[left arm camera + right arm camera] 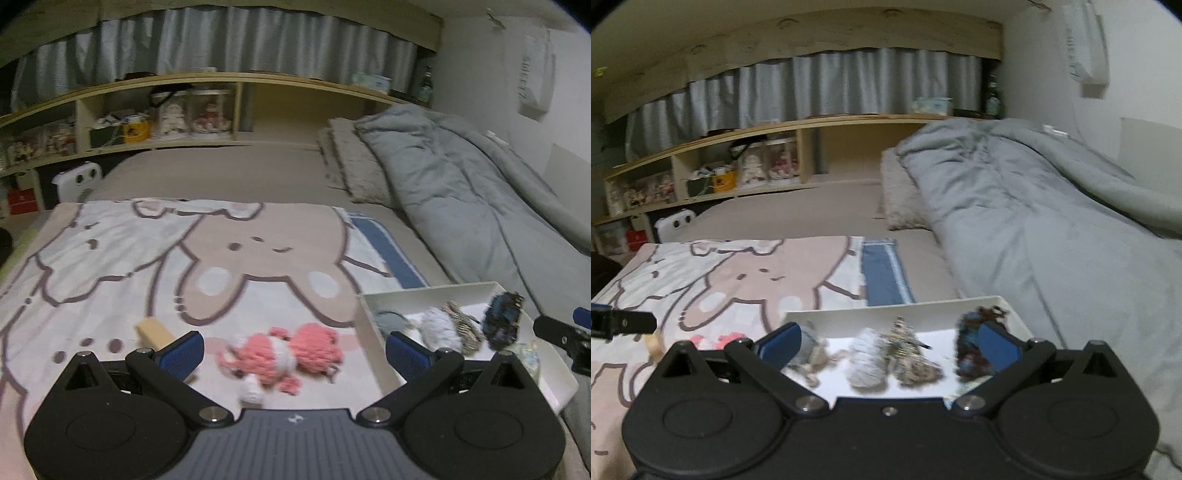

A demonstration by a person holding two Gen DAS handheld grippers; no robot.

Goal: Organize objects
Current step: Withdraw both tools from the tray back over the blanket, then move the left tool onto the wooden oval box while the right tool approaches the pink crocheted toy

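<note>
L gripper [295, 350] is seen w/ jaws spread wide and nothing held — a pink-and-white crochet toy [284, 356] lies on the cartoon blanket [110, 258] between the two blue pads [184, 350], touched by neither. A small wooden block [153, 332] is set just beside the left pad, partly hidden behind it. To the right, a white tray [369, 325] is placed on the bed, its near-left wall close to the right pad.

R gripper [886, 347] is likewise shown agape, empty, hovering over the white tray [923, 310]. Four fuzzy items are laid in a row inside — a grey piece [809, 343] at left, a pale blue-grey bundle [866, 363], a brown-beige speckled bundle [910, 360], and a dark blue-brown bundle [967, 347] at right, partly covered by the right pad. Details are blurred.

Beyond, a grey duvet [1034, 206] is heaped along the wall side of the mattress, a beige pillow [897, 199] is tucked against it, and a wooden shelf [738, 166] w/ assorted jars is seen at the head.
</note>
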